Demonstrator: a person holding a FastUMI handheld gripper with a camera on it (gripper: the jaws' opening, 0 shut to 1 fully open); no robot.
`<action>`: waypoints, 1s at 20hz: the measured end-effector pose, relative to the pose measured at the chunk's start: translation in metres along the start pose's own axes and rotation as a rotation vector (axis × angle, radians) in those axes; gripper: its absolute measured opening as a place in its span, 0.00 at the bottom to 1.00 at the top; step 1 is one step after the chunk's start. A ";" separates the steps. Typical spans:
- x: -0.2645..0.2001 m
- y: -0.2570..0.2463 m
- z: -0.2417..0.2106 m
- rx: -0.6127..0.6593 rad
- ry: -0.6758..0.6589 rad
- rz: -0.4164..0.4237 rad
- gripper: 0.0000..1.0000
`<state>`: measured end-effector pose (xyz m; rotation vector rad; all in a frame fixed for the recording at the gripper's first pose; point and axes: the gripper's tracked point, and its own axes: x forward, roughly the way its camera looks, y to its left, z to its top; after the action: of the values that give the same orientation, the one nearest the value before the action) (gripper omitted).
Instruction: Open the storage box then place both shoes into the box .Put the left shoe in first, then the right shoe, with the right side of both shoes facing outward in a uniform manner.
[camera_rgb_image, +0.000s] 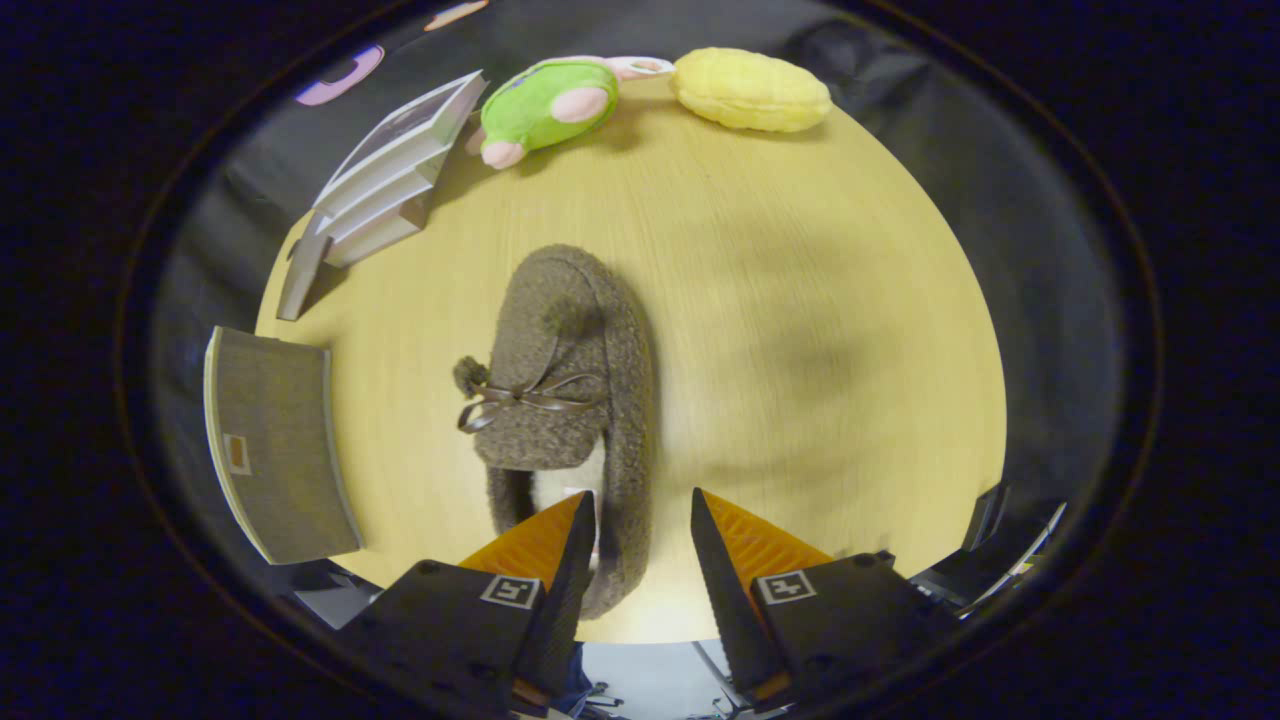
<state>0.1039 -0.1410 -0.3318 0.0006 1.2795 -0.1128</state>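
Since the fuzzy brown slipper (570, 400) looks soft and light, the released gripper (640, 545) should pinch its heel wall.

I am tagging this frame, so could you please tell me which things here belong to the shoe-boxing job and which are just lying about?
Job:
- brown slipper, heel rim in the gap of the open claw
- grey box, left of the slipper

Lying about:
- green plush
- yellow plush
- stacked books
- table
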 end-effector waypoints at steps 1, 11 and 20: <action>0.003 -0.001 0.001 -0.008 0.002 -0.005 0.56; 0.013 0.007 0.000 -0.003 0.003 -0.113 0.12; 0.013 0.014 0.000 -0.063 -0.054 -0.030 0.06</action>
<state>0.1084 -0.1284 -0.3450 -0.0754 1.2294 -0.0969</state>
